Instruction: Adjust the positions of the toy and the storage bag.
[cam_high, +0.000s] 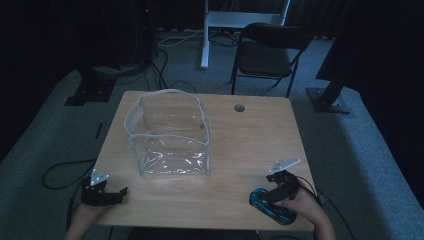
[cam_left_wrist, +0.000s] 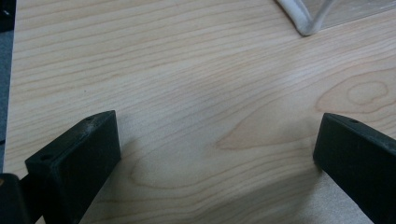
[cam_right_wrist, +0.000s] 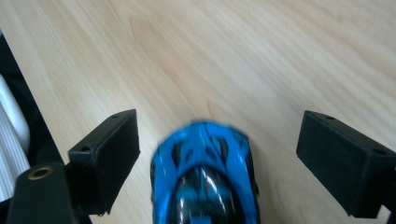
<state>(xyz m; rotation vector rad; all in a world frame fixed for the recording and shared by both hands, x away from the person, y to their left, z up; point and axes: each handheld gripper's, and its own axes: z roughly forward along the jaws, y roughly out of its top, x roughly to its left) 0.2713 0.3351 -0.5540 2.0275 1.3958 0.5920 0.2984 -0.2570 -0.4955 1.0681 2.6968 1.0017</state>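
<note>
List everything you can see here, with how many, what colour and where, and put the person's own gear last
Toy car: one, blue and black, near right edge of the table, between the right gripper's open jaws, pads apart from it.
Clear pouch: one, transparent with white trim, standing open on the left middle of the table.
Table: one, light wood, centre.
Round cap: one, grey, set in the far side of the table.
Folding chair: one, dark, on the floor beyond the table.
White frame: one, behind the chair.
Cables: several, black, on the grey floor.
Left gripper: one, black, near left corner, open, nothing between the jaws.
Right gripper: one, black, over the car.
</note>
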